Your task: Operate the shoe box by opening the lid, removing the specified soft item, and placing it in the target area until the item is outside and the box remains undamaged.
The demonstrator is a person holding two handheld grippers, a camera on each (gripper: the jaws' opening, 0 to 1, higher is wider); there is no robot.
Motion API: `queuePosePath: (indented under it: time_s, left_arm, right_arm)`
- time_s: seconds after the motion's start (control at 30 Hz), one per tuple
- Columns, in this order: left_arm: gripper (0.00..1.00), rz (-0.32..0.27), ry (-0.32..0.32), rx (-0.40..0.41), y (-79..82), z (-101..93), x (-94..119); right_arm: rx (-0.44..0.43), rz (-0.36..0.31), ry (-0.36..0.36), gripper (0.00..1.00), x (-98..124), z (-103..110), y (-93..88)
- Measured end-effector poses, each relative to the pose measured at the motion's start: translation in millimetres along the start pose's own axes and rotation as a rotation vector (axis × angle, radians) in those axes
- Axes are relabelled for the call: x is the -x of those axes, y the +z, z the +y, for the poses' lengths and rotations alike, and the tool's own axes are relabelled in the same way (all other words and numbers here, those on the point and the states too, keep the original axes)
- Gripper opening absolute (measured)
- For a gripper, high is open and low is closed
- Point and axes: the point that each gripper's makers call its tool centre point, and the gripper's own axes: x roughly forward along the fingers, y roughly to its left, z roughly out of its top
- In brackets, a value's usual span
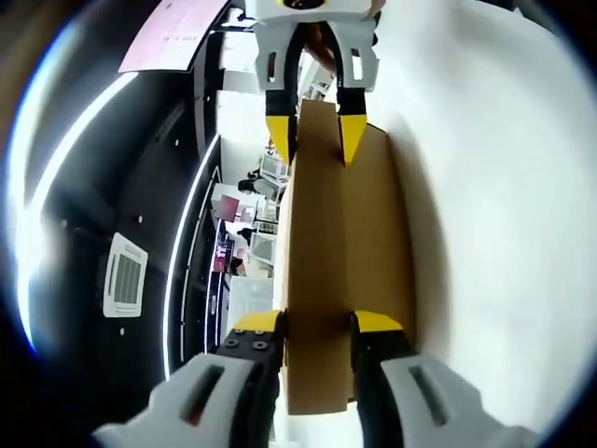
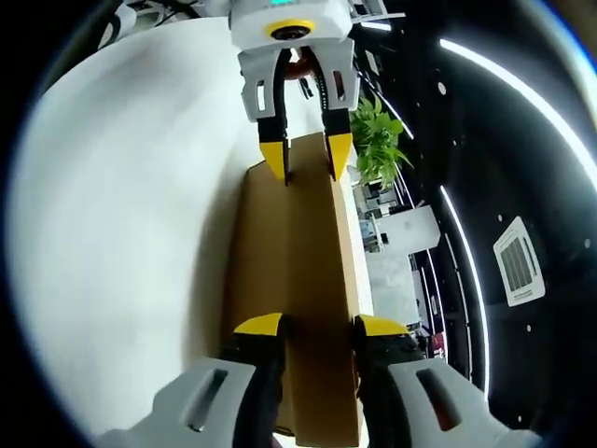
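A brown cardboard shoe box lid (image 1: pixel 322 243) runs lengthwise between both grippers, seen edge-on. In the left gripper view my left gripper (image 1: pixel 317 322) is shut on its near end, one yellow-tipped jaw on each side. My right gripper (image 1: pixel 317 140) clamps the far end. The right gripper view gives the mirror picture: the right gripper (image 2: pixel 317 327) is shut on the near end of the cardboard (image 2: pixel 298 252), and the left gripper (image 2: pixel 306 159) holds the far end. No soft item can be seen, and what lies under the lid is hidden.
A white table surface (image 1: pixel 494 233) lies along one side of the cardboard, also visible as the white table (image 2: pixel 131 233). On the other side are a dark ceiling with light strips and a vent (image 1: pixel 124 275), office shelving, and a green plant (image 2: pixel 378 140).
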Motion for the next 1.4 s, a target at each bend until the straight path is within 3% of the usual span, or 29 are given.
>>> queuePosePath:
  time_s: [0.37,0.6,1.4]
  left_arm:
    - [0.28,-0.017,-0.016,0.033,0.6,8.8,3]
    - [0.28,-0.014,-0.05,0.053,1.6,12.5,4]
    - [0.28,-0.03,-0.118,0.085,3.1,25.4,7]
  right_arm:
    - [0.004,-0.04,0.048,0.28,2,-8,2.7]
    - [-0.052,-0.066,0.09,0.29,3,-11,4.1]
    - [-0.101,-0.055,0.164,0.29,6,-24,4.6]
